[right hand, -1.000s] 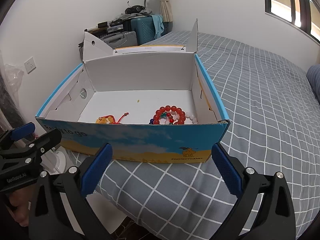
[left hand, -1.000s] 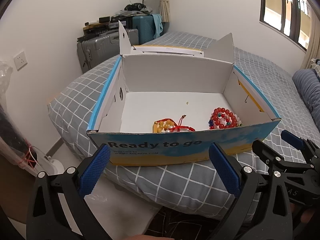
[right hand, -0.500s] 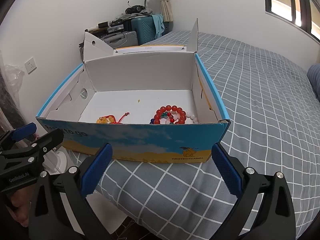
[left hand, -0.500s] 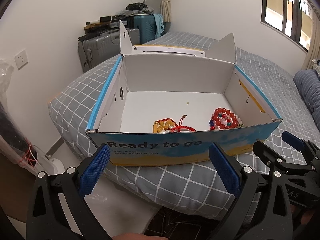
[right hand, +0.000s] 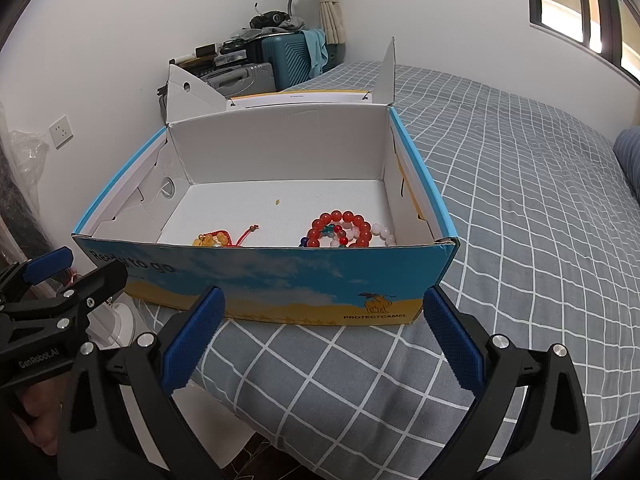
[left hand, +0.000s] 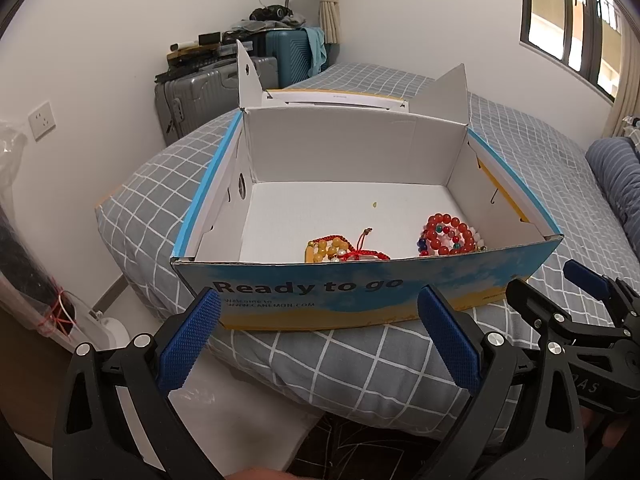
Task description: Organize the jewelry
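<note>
**Bracelets in the box, both claws empty**

On the bed [right hand: 520,240], near its corner, sits the open box [left hand: 360,292] with its lid flaps up at the far side. Both pieces of jewelry lie on the box floor against the near wall: a yellow bracelet [left hand: 332,250] with a red cord toward the middle, and a red bracelet [left hand: 446,234] in the near right corner, well apart from each other.

The left gripper [left hand: 320,340] hovers short of the box's near wall with its blue pads spread wide and nothing between them. The right gripper [right hand: 324,340] is likewise released, wide apart and empty, just off the near right part of the box.

Judging by this, the task looks largely done: no jewelry shows on the bed outside the box, and none is held. What may remain is tidying the pieces inside or closing the lid; nothing shows which.

From the left wrist view, the yellow bracelet's beads and knotted cord are plain, and the right gripper's side appears at the right edge. From the right wrist view, the near wall hides most of the yellow bracelet, but pale beads beside the red bracelet show more clearly, as does the left gripper at the left edge.
</note>
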